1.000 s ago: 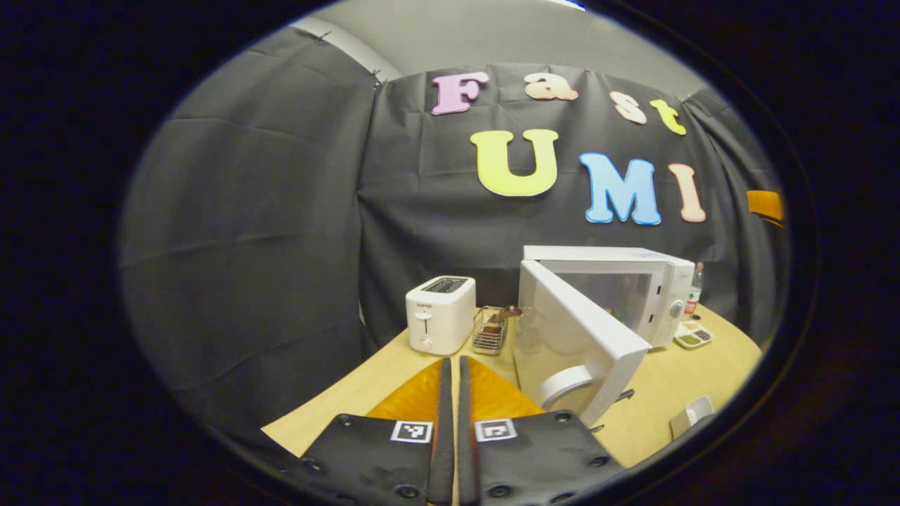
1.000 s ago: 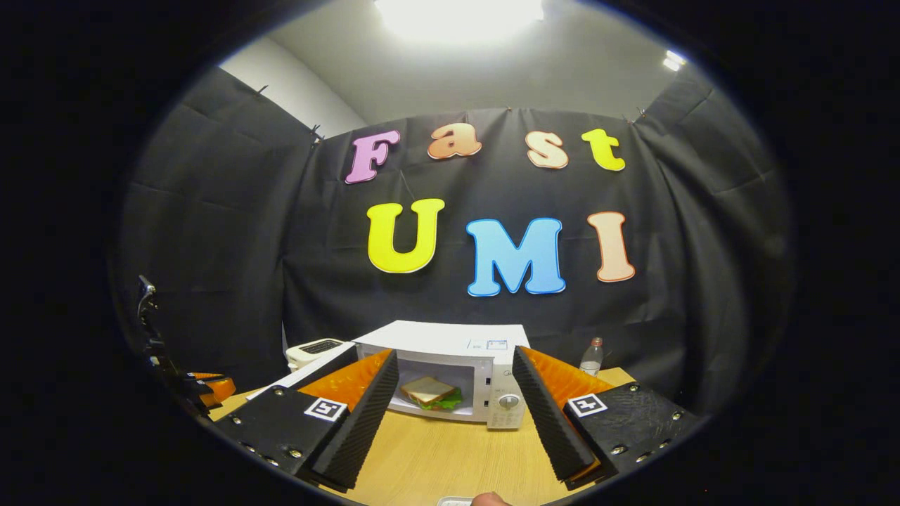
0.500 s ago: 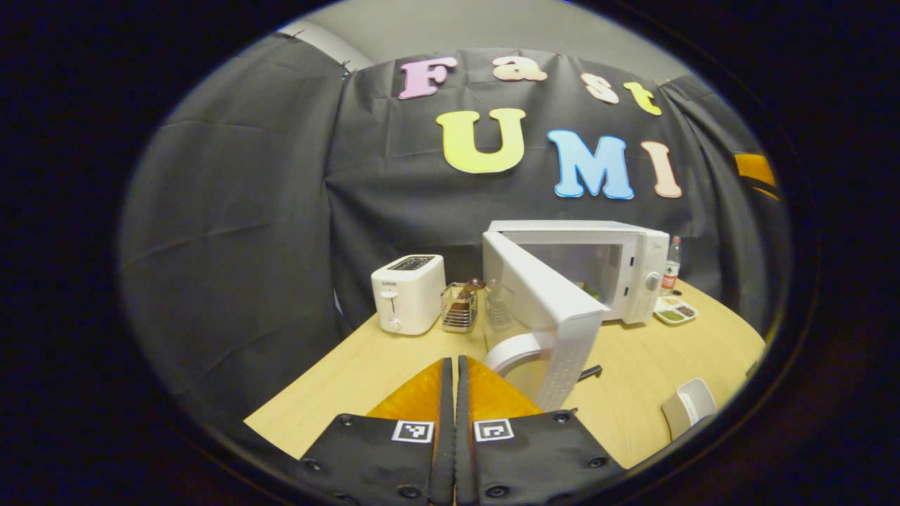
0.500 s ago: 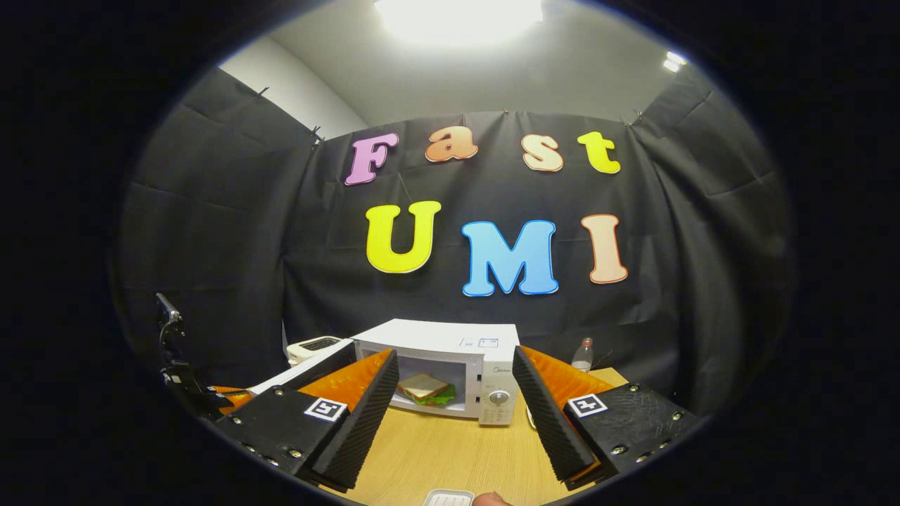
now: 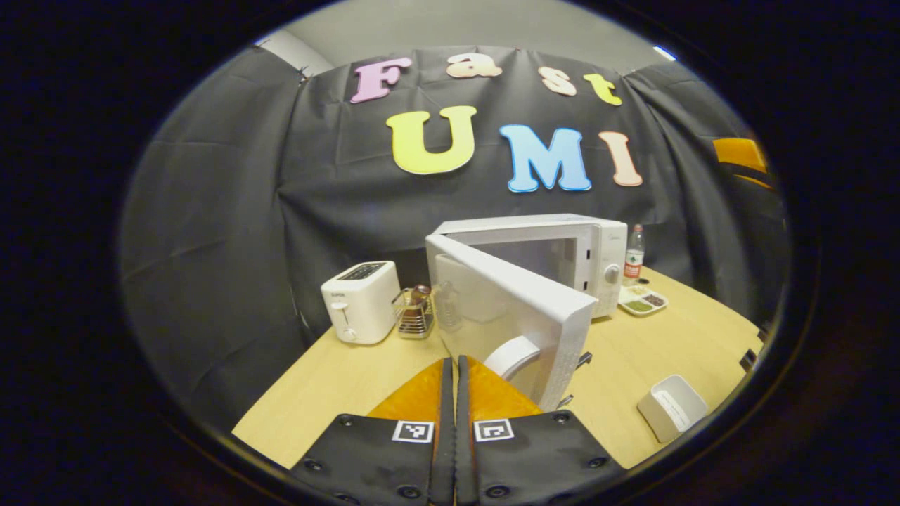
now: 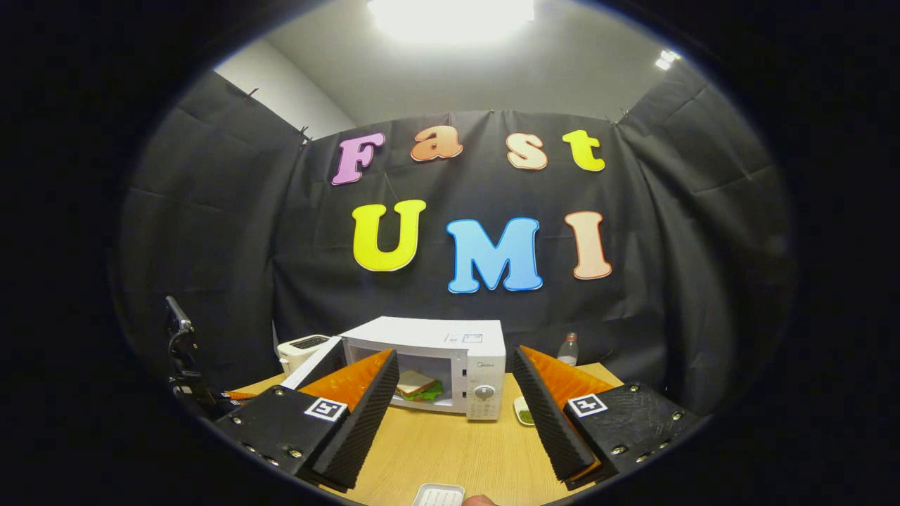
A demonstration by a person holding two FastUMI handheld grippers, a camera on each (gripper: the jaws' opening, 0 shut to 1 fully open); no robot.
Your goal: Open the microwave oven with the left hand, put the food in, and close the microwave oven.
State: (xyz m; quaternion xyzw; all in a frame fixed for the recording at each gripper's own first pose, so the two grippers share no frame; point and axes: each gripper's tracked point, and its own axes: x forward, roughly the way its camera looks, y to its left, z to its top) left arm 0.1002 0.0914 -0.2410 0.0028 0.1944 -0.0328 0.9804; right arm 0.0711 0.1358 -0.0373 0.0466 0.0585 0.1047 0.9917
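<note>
- Your left gripper [image 5: 453, 365] has its fingers pressed together with nothing between them. It points at the outer face of the door [image 5: 510, 320], near its free edge. I judge that fingers held flat like this are good for pushing, not for grasping.
- The door of the microwave [image 6: 429, 365] stands about half open and swings out toward the front edge of the table [image 5: 337, 383]. Its curved handle [image 5: 513, 355] is just above your left fingertips.
- The sandwich [image 6: 416, 386] already lies inside the microwave, so the food step looks done. Only the closing is left.
- Your right gripper [image 6: 455, 411] is wide open and holds nothing. It hangs over the front of the table, well apart from the microwave, so it does not stand in the way of the door.
- A white tray [image 6: 437, 495] lies at the front edge, just under the right gripper, with a fingertip [image 6: 478, 500] beside it. I think the food came from it, but I cannot tell.
- The toaster [image 5: 360, 309] and the wire rack [image 5: 415, 316] stand at the back left of the table, beside the hinge side. They seem clear of the door's path.
- For the next move, push the door near its free edge, where it turns most easily, until it latches.
</note>
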